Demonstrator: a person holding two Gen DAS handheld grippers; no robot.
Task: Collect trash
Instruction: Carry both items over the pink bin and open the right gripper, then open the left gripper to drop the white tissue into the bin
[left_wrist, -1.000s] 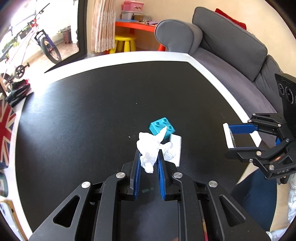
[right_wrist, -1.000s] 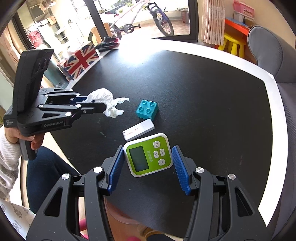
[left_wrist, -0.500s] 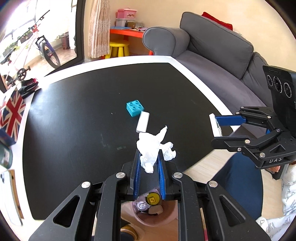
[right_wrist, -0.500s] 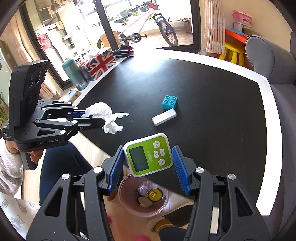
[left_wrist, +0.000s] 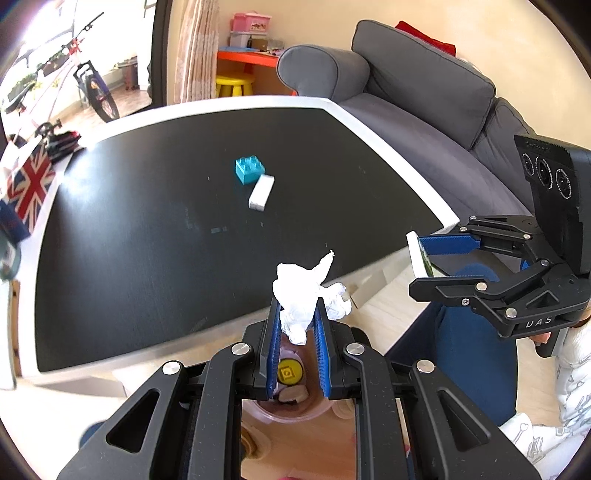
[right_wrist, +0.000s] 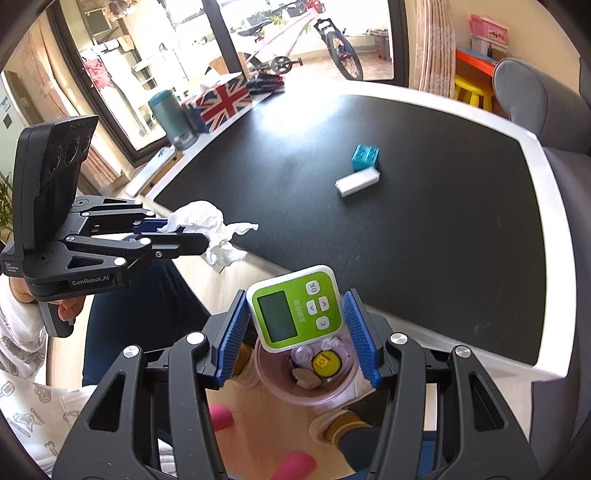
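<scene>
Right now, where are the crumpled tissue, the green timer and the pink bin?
tissue (left_wrist: 297, 291): left wrist view, on its crumpled top.
timer (right_wrist: 295, 306): right wrist view, on its green face.
bin (right_wrist: 340, 391): right wrist view, on its front rim.

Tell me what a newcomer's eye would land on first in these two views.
The crumpled white tissue clamped in the left tongs and the green timer gripped in the right tongs, both held off the table's near edge above a pink bin on the floor. Behind them, a blue toy brick and a small white block lie side by side on the black table.
</scene>
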